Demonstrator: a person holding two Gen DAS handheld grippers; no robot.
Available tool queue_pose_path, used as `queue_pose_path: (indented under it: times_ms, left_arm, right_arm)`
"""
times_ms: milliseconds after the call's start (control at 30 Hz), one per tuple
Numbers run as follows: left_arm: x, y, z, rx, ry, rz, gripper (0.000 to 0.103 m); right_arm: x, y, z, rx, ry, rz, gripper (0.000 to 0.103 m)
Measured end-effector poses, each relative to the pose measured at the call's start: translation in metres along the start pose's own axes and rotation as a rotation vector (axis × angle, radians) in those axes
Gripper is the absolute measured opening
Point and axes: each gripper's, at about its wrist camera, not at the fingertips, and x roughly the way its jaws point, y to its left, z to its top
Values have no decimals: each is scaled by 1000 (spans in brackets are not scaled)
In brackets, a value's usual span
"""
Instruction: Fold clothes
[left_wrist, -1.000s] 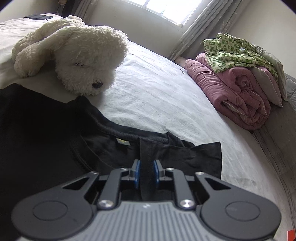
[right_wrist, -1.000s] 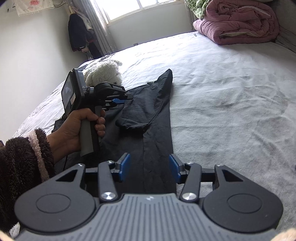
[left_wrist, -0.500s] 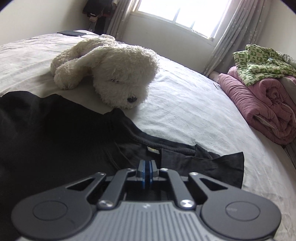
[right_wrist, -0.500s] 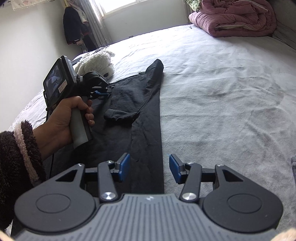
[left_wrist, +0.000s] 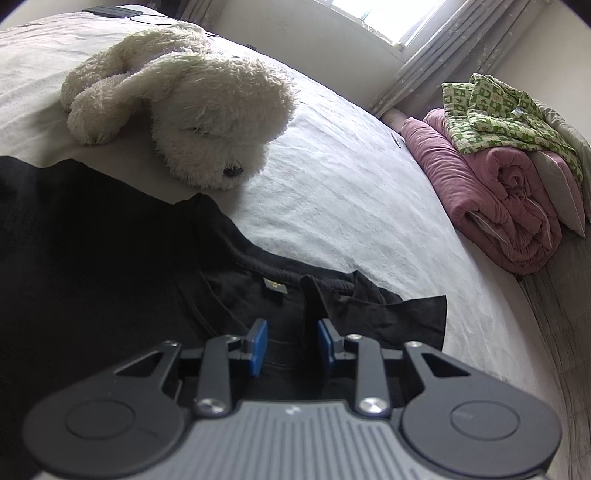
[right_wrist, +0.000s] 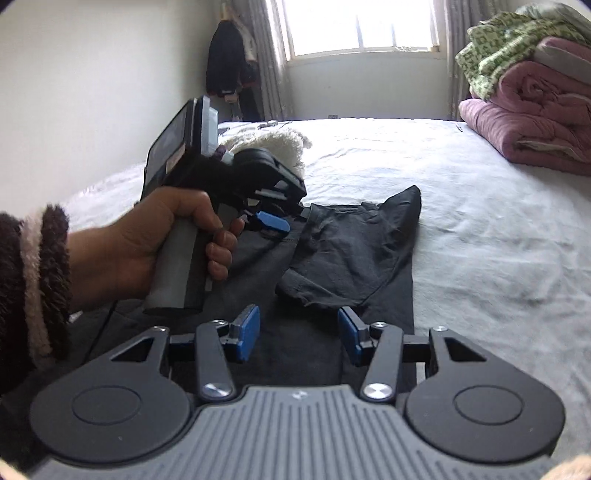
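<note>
A black T-shirt (left_wrist: 110, 266) lies on the white bed, its right side and sleeve (right_wrist: 351, 258) folded inward. Its collar with a yellow label (left_wrist: 275, 286) is just ahead of my left gripper (left_wrist: 292, 345), which is open and hovers over the neckline with a fold of cloth between the pads. In the right wrist view the left gripper (right_wrist: 269, 223) is held by a hand over the shirt's collar. My right gripper (right_wrist: 298, 338) is open and empty, low over the shirt's lower part.
A white plush dog (left_wrist: 199, 107) lies just beyond the collar. A folded pink quilt (left_wrist: 491, 199) with a green patterned garment (left_wrist: 495, 110) on top sits at the bed's right edge. The bed sheet (right_wrist: 498, 229) stretches to the right of the shirt.
My left gripper was shut on the shirt near the collar half a second ago and has now opened, letting go. The right gripper has tilted up and stays open.
</note>
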Motion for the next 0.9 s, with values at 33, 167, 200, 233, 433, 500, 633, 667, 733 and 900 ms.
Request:
queue_pose_path:
  times_ms: [33, 167, 200, 233, 433, 500, 633, 667, 733, 900]
  left_arm:
    - [2, 2, 3, 10, 2, -13, 31]
    - [15, 10, 12, 17, 12, -70, 33]
    - [16, 13, 13, -3, 4, -90, 33]
    - [17, 16, 14, -26, -7, -112, 33]
    - [25, 32, 12, -133, -22, -224, 34]
    - [28, 36, 8, -159, -19, -270, 36]
    - [30, 39, 6, -199, -27, -302, 39]
    - [30, 40, 5, -207, -29, -304, 40]
    - [31, 40, 4, -222, -34, -307, 41]
    - [32, 29, 3, -177, -46, -252, 39]
  right_arm:
    - [9, 4, 0, -43, 5, -16, 51]
    - [45, 22, -2, -217, 26, -82, 50]
    - [54, 26, -3, -260, 31, -99, 49]
    - [60, 26, -5, -277, 33, -107, 44]
    - [70, 21, -10, -281, 23, -133, 19]
    - [68, 16, -11, -260, 18, -135, 17]
    - [69, 16, -11, -246, 15, -125, 16]
    - [69, 16, -11, -245, 15, -124, 16]
    - [70, 16, -12, -244, 17, -123, 16]
    - [73, 18, -12, -243, 20, -121, 16]
